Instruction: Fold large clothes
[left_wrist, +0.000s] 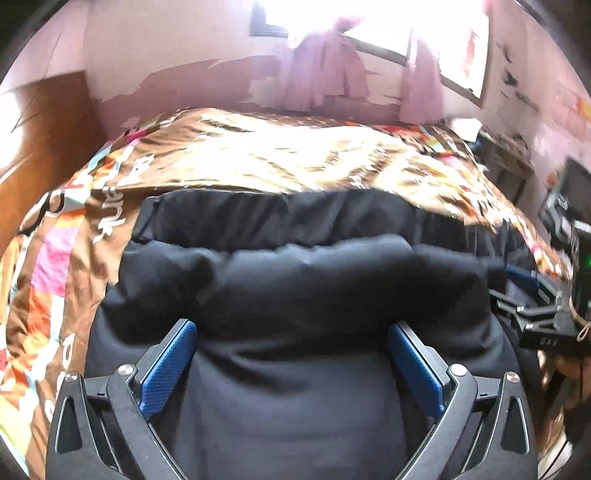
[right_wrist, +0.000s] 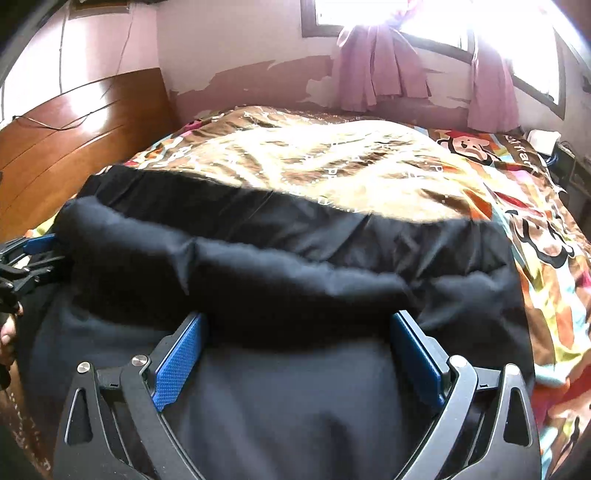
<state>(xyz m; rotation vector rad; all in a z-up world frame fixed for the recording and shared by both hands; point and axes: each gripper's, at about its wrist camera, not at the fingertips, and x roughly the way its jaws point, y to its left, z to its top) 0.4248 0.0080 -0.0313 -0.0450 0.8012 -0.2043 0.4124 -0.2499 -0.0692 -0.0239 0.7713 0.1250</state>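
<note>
The black garment (left_wrist: 303, 280) runs off the near edge in both views, so its full shape cannot be told. It hides the near part of the bed cover (right_wrist: 332, 166). The window (right_wrist: 424, 18) is washed out by glare. The left view is blurred.

One black garment (left_wrist: 295, 280) lies ahead of the tools, folded over itself into a thick roll, on one bed under one patterned bedspread (right_wrist: 369, 170). Two grippers are at work: the left gripper (left_wrist: 293, 325) and the right gripper (right_wrist: 299, 325), each with two blue pads (left_wrist: 168, 365). Beyond them, two pink curtains (right_wrist: 380, 62) hang at one window (right_wrist: 436, 22); one wooden headboard (right_wrist: 74, 129) stands to the left.
</note>
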